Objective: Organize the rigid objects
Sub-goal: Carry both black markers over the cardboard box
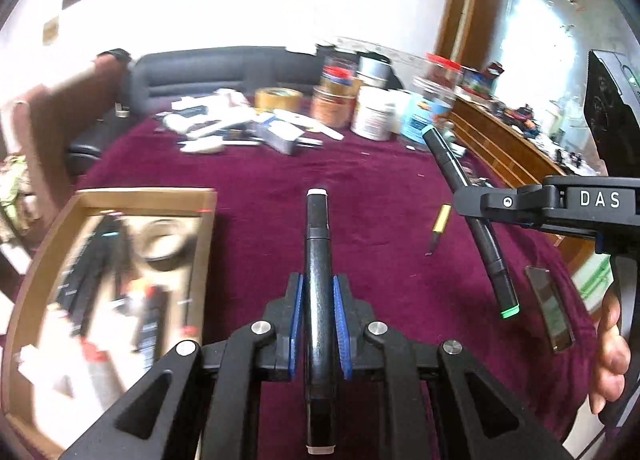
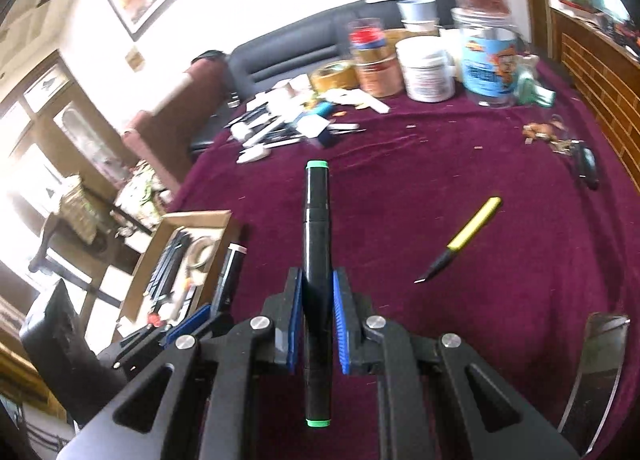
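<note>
Your left hand-held gripper is clamped on a black marker with white end caps, its blue pads pressing the barrel near the middle so that the pen runs straight ahead along the fingers; a mid-barrel hold like that keeps it from tipping either way. Your right hand-held gripper is clamped the same way on a black marker with green end caps, also gripped about mid-length and pointing forward. In the left wrist view that right gripper comes in from the right with its marker slanting across, and your fingers wrap its handle at the right edge. Both markers are off the desk, which is covered in dark red cloth. To the near left stands an open cardboard box, which already holds dark pens and a roll of tape, so it looks like the place where these markers belong; the left gripper is just beside its right wall, and judging by that it can drop first. Farther right on the cloth lies a yellow-handled craft knife, well apart from both grippers and, I judge, still to be collected; mind its bare tip. Along the far edge sit jars and tubs, a roll of brown tape and a heap of loose pens and papers.
</note>
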The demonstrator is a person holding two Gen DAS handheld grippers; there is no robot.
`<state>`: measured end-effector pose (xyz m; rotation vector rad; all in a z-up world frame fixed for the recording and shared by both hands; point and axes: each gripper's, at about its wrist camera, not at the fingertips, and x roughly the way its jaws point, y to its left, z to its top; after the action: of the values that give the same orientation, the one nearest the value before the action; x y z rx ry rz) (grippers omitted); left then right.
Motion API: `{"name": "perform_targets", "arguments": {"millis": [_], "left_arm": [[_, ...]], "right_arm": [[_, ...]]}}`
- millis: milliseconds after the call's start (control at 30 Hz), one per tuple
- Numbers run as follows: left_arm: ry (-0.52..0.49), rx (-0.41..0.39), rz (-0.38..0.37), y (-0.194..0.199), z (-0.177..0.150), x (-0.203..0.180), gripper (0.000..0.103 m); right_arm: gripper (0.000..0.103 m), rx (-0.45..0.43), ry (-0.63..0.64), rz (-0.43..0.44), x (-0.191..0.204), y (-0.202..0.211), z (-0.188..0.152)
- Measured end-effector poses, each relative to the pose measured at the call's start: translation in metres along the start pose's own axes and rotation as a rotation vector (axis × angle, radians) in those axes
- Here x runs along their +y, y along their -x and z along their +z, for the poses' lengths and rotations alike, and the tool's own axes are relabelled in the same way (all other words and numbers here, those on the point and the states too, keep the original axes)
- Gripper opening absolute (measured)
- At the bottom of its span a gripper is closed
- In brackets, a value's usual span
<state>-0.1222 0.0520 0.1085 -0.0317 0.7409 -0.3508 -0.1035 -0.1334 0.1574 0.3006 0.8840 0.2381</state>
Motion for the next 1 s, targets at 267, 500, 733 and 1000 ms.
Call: {"name": "perform_targets", "arguments": {"millis": [267, 500, 733, 1000], "left_arm": [[0.081, -0.038, 0.148, 0.037, -0.012, 0.068, 0.015], [0.146, -0.044, 0.235, 0.049, -0.019, 0.12, 0.015], [0.184, -0.012, 0.288, 0.038, -0.02, 0.154, 0.015], [0.211, 0.026, 0.29, 0.023, -0.024, 0.174, 0.015]], "right_arm": [[0.014, 0.049, 0.112, 0.089, 0.084, -0.029, -0.013], [0.014, 0.122, 0.187, 0.161, 0.148, -0.066, -0.024], [0.015, 0.215, 0.192, 0.197, 0.181, -0.11, -0.033], [0.014, 0.288, 0.179, 0.186, 0.191, -0.152, -0.036]]}}
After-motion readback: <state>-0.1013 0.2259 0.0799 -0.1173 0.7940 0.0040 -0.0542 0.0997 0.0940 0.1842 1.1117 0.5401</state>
